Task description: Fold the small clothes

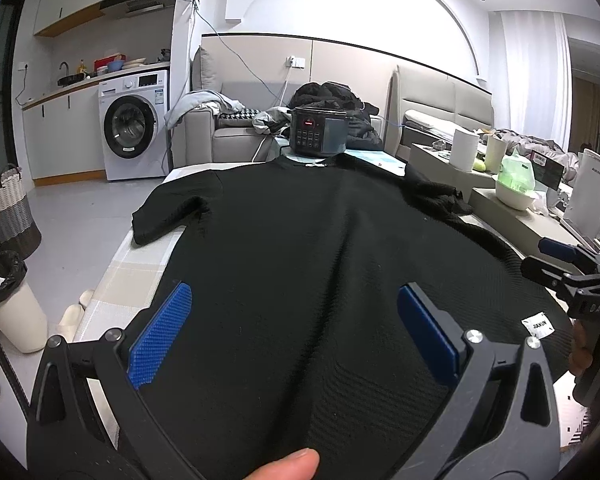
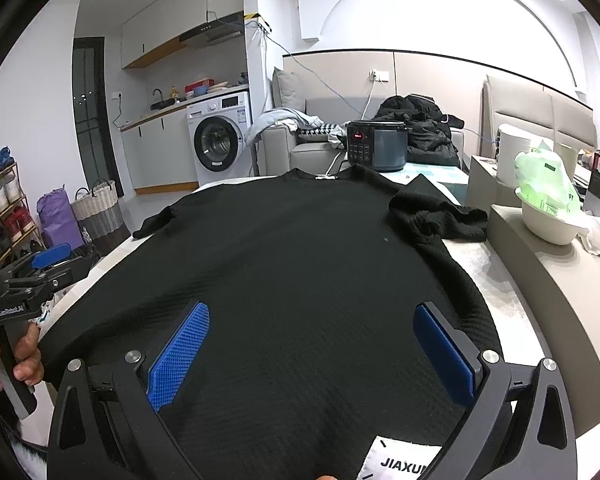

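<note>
Shirt: a black knit T-shirt (image 1: 300, 248) lies spread flat on the desk (image 1: 112, 276), collar at the far end, hem at the near end.
Sleeves: the left sleeve (image 1: 168, 216) lies flat, reaching the desk's left edge; the right sleeve (image 2: 440, 216) is bunched up at the far right.
Label: a white tag (image 2: 400, 460) shows at the near hem.
Left tongs (image 1: 294, 328): spread wide, blue pads apart above the near part of the shirt, pinching nothing.
Right tongs (image 2: 312, 344): spread wide too, hovering over the near hem, nothing between the pads.
Far end: a dark rice cooker (image 1: 319, 132) sits just beyond the collar.
Right side: a white bowl (image 2: 548, 220) with a green bag (image 2: 544, 184) in it.
</note>
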The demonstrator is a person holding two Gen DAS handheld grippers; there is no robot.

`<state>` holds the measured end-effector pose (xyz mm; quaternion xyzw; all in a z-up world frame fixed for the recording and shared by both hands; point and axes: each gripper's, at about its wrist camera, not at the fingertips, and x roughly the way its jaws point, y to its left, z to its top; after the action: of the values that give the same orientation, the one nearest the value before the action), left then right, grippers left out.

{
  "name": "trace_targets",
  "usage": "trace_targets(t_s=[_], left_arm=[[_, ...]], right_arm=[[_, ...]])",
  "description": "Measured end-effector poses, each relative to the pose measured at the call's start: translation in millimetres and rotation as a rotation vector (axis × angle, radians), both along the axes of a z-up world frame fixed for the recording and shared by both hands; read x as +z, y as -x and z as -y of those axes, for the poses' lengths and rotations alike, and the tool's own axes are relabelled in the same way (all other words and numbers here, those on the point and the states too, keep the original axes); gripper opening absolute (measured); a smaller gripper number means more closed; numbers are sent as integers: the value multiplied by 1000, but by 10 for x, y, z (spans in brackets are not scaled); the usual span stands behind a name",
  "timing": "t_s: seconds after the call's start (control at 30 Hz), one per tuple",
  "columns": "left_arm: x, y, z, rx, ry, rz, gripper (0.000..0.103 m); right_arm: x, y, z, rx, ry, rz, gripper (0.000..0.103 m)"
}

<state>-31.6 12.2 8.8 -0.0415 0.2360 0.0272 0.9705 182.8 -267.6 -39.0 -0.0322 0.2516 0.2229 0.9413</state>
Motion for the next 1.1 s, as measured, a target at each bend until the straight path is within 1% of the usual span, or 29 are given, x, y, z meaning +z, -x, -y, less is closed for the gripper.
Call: trace_targets(t_s=[0.33, 0.67, 0.9, 1.1], left_arm=[[9, 28, 7, 0, 18, -12, 102], [65, 93, 43, -7, 1, 1, 102], [57, 99, 32, -2, -3, 1, 102], [39, 99, 27, -2, -1, -10, 102]], right_arm=[[38, 1, -19, -15, 17, -17, 103], [72, 22, -26, -7, 17, -20, 103], [50, 44, -76, -1, 22, -31, 103], [-42, -5, -102, -3, 43, -52, 103]])
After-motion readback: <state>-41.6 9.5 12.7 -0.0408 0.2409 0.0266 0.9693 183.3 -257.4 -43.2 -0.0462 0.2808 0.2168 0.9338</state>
